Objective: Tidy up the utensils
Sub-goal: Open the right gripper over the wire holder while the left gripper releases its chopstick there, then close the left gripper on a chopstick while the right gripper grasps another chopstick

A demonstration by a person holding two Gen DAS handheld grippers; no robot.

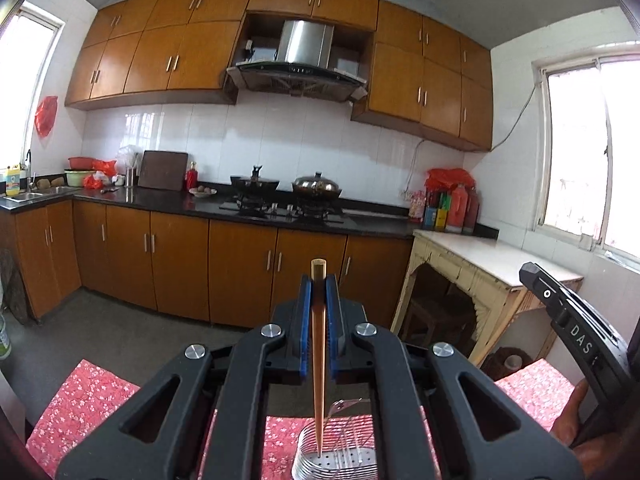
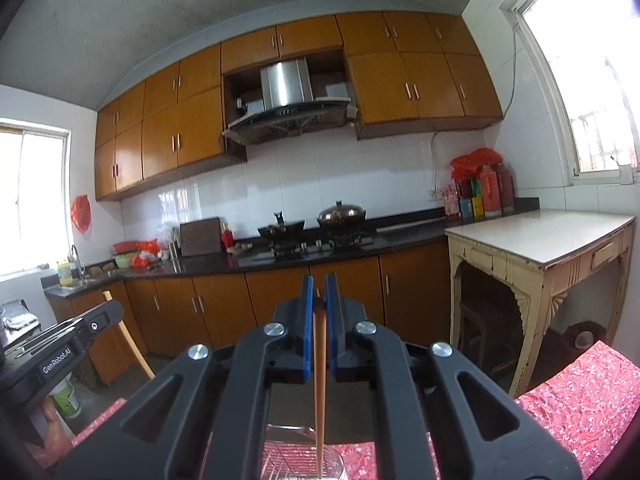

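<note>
My left fingers point(image 1: 319, 292) and right fingers point(image 2: 319, 292) each clamp one chopstick point(image 1: 319, 360), tips hanging at six o'clock over the holder point(image 1: 336, 456); dropping them in remains.

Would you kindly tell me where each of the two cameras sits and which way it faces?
Left wrist: on the left hand-held gripper, facing the stove counter; its blue pads clamp a chopstick over a metal holder; the other gripper and a hand show at right.
Right wrist: on the right hand-held gripper, same heading, clamping a chopstick; the other gripper shows at left.
Shared: range hood, cream table, floral cloth.
</note>
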